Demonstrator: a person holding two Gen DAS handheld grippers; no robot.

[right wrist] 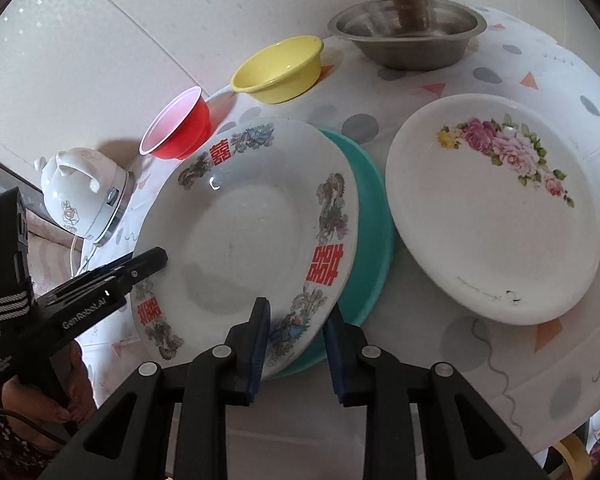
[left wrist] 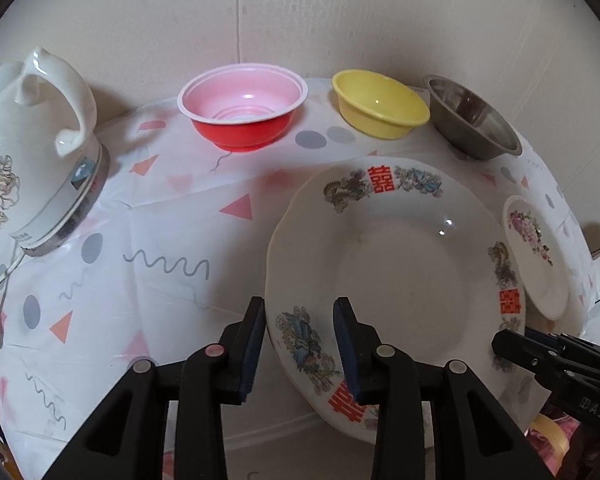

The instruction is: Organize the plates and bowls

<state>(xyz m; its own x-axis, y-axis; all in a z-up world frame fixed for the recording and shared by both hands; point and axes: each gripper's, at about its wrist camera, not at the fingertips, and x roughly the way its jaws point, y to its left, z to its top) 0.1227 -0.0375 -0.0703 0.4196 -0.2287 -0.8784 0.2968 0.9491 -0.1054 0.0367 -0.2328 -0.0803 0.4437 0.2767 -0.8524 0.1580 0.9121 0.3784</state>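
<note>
A large white plate (left wrist: 400, 264) with red characters and dragons is tilted up over a teal plate (right wrist: 374, 240). My left gripper (left wrist: 299, 306) is shut on its near-left rim, one finger outside the edge and one on the inner face. My right gripper (right wrist: 298, 308) is shut on the near-right rim in the same way, and shows as a black tip (left wrist: 504, 344) in the left wrist view. A flowered white plate (right wrist: 496, 216) lies flat to the right. Along the wall stand a red bowl (left wrist: 244, 112), a yellow bowl (left wrist: 380, 104) and a steel bowl (left wrist: 472, 120).
A white electric kettle (left wrist: 32, 152) with its cord stands at the table's left end. The patterned tablecloth (left wrist: 160, 240) is bare between kettle and plate. A person's hand (right wrist: 72, 400) holds the left gripper's handle. The table's front edge runs just below both grippers.
</note>
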